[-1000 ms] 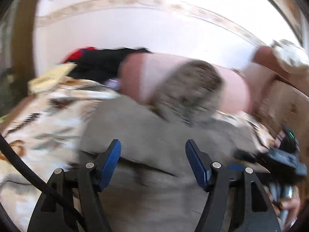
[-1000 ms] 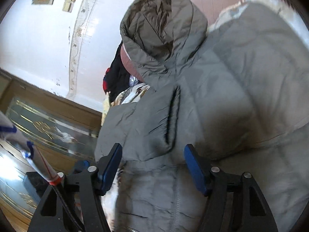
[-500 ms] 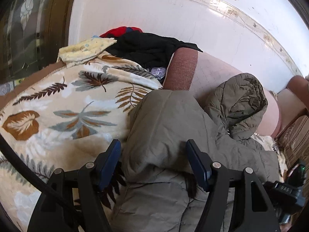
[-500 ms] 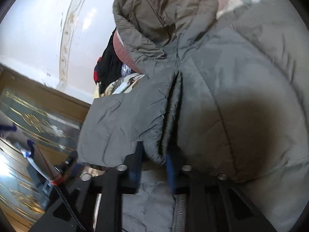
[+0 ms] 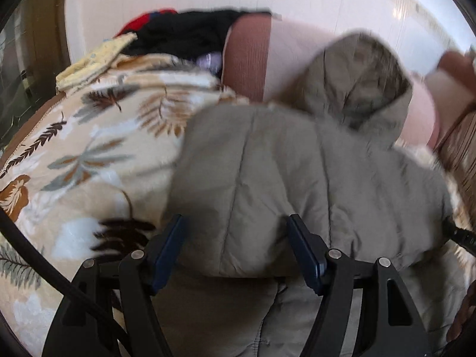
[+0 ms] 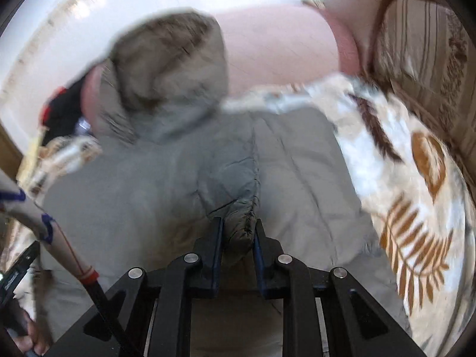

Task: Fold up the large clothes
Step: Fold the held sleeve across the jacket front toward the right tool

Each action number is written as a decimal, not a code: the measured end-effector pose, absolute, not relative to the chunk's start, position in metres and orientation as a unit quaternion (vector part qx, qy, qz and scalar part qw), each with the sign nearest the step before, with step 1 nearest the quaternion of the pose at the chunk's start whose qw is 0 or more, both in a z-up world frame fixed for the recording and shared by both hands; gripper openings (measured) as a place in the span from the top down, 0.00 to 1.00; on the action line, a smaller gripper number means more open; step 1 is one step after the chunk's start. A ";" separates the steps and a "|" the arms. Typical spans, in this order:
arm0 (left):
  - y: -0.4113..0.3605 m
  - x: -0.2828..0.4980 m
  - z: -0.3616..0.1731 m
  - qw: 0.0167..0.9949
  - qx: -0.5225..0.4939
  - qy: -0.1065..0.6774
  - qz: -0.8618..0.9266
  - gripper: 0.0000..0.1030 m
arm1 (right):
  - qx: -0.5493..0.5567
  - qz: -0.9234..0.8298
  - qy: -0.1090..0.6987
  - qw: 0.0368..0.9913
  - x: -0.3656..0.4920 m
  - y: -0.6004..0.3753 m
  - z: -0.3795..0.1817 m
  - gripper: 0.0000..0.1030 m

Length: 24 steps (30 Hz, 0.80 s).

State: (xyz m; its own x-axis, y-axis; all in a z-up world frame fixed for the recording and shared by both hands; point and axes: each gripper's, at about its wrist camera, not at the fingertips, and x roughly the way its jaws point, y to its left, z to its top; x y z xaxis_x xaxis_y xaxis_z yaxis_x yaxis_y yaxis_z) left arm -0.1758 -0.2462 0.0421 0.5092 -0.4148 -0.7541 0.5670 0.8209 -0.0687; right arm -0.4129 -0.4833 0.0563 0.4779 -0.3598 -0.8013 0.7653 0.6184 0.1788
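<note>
A grey-green padded hooded jacket (image 5: 267, 178) lies on a leaf-patterned blanket, its hood (image 5: 357, 89) resting against a pink bolster. My left gripper (image 5: 238, 247) hovers low over the jacket's folded near edge. Its jaws are wide and opening slightly; the padding lies between the blue pads without being pinched. In the right wrist view the jacket (image 6: 148, 193) fills the middle. My right gripper (image 6: 238, 238) is shut on a raised ridge of the jacket's fabric along a seam. The view is blurred with motion.
The leaf-patterned blanket (image 5: 89, 148) covers the sofa seat on both sides of the jacket. Behind stand the pink bolster (image 5: 250, 59), a black and red clothes pile (image 5: 184, 32) and a yellow cloth (image 5: 92, 65). A striped cushion (image 6: 422, 44) sits at the right. A person's sleeve (image 6: 26, 217) shows at the left.
My right gripper closed on a fold of the jacket and swung round with it. The left gripper dropped closer to the jacket's near edge, still open.
</note>
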 end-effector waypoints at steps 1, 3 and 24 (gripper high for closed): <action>-0.248 -0.176 0.038 0.863 0.100 0.407 -0.281 0.29 | 0.280 -0.339 0.388 0.810 -0.412 -0.487 0.047 0.80; -0.246 -0.176 0.037 0.866 0.101 0.405 -0.277 0.26 | 0.302 -0.333 0.391 0.803 -0.416 -0.496 0.036 0.80; -0.288 -0.231 0.033 0.867 0.166 0.337 -0.328 0.21 | 0.228 -0.295 0.371 0.851 -0.389 -0.458 0.054 0.53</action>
